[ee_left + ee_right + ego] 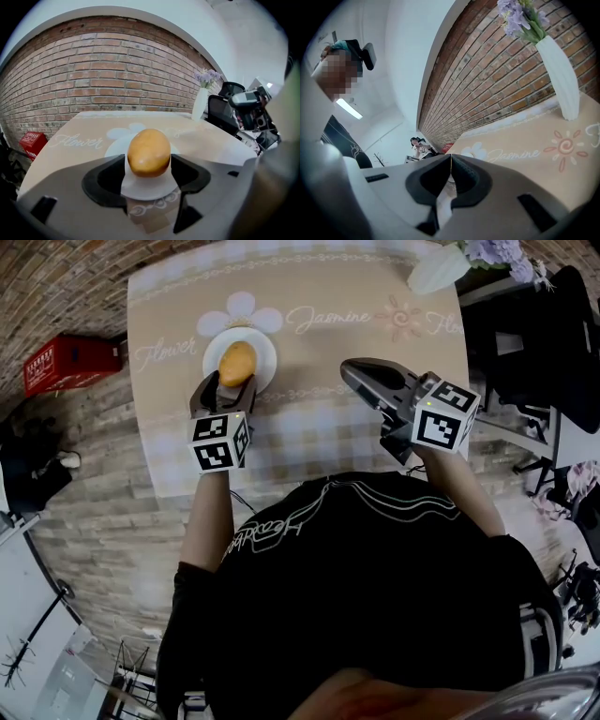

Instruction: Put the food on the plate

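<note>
Orange food [149, 151] is clamped by the left gripper [148, 164] over the plate [145, 191], its long axis toward 12 o'clock. The right gripper [451, 161], closed and empty, waits at 3 o'clock.

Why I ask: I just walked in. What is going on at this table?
A person's left hand-held gripper grips a yellow-orange food item over the white plate on the table. Whether it already rests on the plate is unclear. The right hand-held gripper is shut, empty, off to the side.
</note>
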A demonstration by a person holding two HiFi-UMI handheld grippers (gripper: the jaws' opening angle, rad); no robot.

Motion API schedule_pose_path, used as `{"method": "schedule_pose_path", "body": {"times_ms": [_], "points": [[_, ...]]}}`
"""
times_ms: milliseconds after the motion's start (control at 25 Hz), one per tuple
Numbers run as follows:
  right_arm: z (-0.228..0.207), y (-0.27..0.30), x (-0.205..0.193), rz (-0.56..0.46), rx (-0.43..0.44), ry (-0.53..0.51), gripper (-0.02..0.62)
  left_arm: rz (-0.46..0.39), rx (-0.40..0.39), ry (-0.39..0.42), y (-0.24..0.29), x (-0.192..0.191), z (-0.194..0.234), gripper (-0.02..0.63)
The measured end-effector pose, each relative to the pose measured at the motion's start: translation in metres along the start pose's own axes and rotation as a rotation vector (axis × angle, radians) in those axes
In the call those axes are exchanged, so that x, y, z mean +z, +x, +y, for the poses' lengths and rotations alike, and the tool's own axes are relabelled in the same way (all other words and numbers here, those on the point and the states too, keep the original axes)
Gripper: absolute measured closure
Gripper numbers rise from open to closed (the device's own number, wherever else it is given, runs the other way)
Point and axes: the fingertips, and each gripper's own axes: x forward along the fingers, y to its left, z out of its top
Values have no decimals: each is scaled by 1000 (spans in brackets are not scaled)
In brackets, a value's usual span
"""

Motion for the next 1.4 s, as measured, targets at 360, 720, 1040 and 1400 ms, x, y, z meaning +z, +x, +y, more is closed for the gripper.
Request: {"method": "schedule_pose_path", "body": {"times_ms": [360, 720, 1040, 1400], "points": [[23, -11, 2, -61, -2, -4, 598, -68, -15, -27, -48, 18, -3, 291], [100, -25, 11, -132, 72, -154, 598, -272, -124, -113, -154, 68, -43, 368], [185, -50, 1, -191, 218, -177, 598, -425, -299, -114, -251, 96, -111, 508], [242, -72, -13, -193, 243, -310, 598, -426, -405, -88, -306, 81, -155, 589]]}}
